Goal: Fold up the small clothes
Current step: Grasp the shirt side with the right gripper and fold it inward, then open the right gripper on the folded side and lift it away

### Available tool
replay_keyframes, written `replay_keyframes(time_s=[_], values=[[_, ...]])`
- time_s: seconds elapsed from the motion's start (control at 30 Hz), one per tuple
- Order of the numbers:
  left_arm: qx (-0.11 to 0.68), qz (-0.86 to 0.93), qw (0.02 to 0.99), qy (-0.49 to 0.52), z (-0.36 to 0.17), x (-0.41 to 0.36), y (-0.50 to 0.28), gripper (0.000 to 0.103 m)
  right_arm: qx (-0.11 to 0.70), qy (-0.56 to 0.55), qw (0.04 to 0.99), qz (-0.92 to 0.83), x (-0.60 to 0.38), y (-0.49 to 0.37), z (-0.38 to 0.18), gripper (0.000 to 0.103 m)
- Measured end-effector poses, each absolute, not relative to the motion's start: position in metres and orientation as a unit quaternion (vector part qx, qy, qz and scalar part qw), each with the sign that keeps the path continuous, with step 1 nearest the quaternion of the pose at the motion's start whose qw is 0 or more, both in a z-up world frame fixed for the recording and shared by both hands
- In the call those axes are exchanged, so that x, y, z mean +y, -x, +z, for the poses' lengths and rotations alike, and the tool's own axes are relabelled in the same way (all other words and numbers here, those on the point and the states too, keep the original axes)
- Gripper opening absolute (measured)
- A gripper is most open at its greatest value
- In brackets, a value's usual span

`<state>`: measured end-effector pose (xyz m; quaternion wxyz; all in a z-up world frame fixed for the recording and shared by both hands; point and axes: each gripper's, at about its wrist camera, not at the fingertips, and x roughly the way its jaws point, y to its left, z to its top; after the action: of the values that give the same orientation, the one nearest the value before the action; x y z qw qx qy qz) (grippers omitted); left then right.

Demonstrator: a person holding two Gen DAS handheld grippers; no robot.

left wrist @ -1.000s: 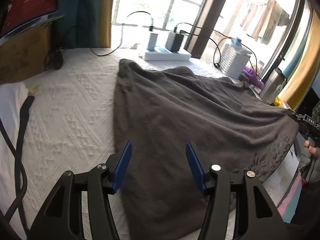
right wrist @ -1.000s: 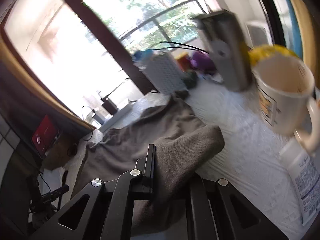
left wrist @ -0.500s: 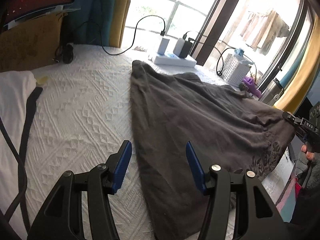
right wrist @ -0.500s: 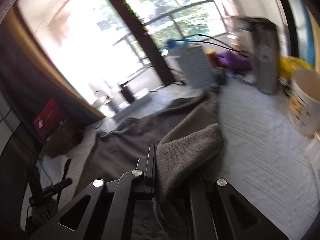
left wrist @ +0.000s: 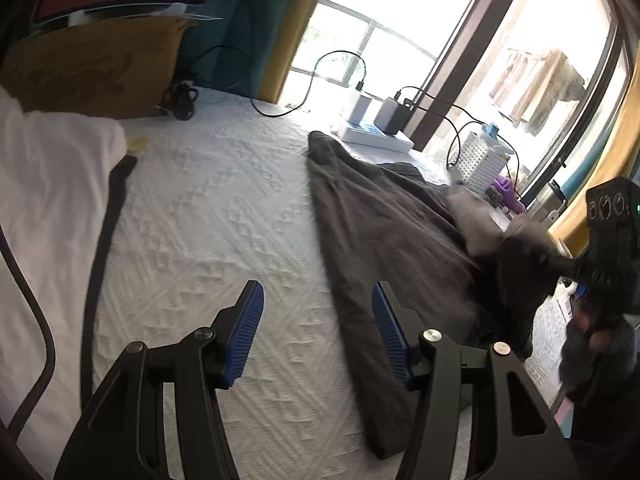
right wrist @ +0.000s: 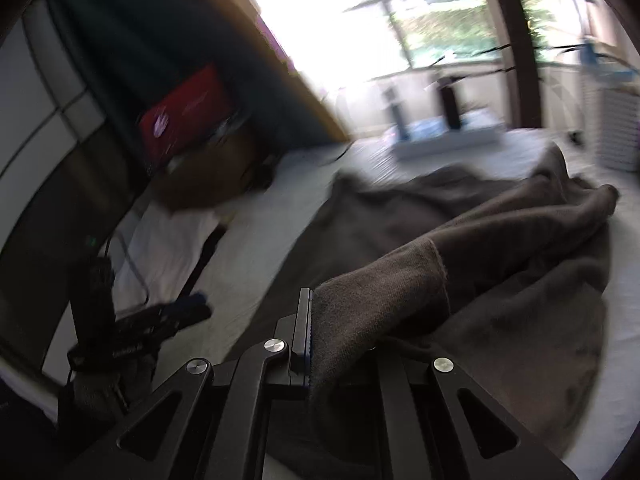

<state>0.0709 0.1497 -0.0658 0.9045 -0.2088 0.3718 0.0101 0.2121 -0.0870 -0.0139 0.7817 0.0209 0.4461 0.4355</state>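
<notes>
White quilted bed [left wrist: 208,216], dark grey garment [left wrist: 384,232] spread across, right gripper [right wrist: 340,344] clamped on its edge, left gripper [left wrist: 316,332] apart, empty.

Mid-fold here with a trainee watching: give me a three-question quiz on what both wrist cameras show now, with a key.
1. True or false: the left claw is shut on the dark grey cotton garment.
2. Which claw grips a fold of that garment? A) left B) right C) neither
3. Fill in: the garment lies on a white textured ____.

Key:
1. False; its blue pads stand apart, empty, above the garment's left edge.
2. B; the right claw pinches cloth that drapes over it.
3. Bedspread.
</notes>
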Motion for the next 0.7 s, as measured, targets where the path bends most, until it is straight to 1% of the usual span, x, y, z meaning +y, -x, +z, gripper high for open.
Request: replay_keyframes(time_s=[0.27, 0.33, 0.5, 0.53, 0.57, 0.6, 0.63, 0.67, 0.7], values=[[0.37, 0.016, 0.904, 0.213, -0.069, 0.163, -0.061, 0.057, 0.485, 0.054, 0.744, 0.457, -0.028, -0.175, -0.055, 0.007], [0.37, 0.017, 0.904, 0.213, -0.069, 0.164, -0.06, 0.057, 0.482, 0.077, 0.743, 0.457, -0.022, -0.165, -0.06, 0.007], [0.369, 0.016, 0.907, 0.204, -0.064, 0.161, -0.059, 0.057, 0.486, 0.101, 0.74, 0.454, -0.016, -0.152, -0.069, 0.012], [0.37, 0.015, 0.907, 0.201, -0.063, 0.159, -0.06, 0.057, 0.485, 0.111, 0.74, 0.453, -0.013, -0.149, -0.07, 0.021], [0.371, 0.014, 0.908, 0.195, -0.062, 0.157, -0.061, 0.057, 0.487, 0.109, 0.734, 0.461, -0.013, -0.146, -0.07, 0.046], [0.371, 0.014, 0.909, 0.192, -0.06, 0.155, -0.061, 0.057, 0.489, 0.103, 0.724, 0.475, -0.012, -0.142, -0.07, 0.06], [0.371, 0.013, 0.909, 0.187, -0.058, 0.154, -0.061, 0.057, 0.488, 0.103, 0.719, 0.484, -0.011, -0.138, -0.069, 0.084], [0.371, 0.014, 0.911, 0.183, -0.056, 0.152, -0.062, 0.057, 0.481, 0.111, 0.716, 0.494, -0.009, -0.13, -0.068, 0.086], [0.369, 0.017, 0.912, 0.178, -0.053, 0.151, -0.062, 0.057, 0.471, 0.125, 0.718, 0.497, -0.008, -0.123, -0.066, 0.086]])
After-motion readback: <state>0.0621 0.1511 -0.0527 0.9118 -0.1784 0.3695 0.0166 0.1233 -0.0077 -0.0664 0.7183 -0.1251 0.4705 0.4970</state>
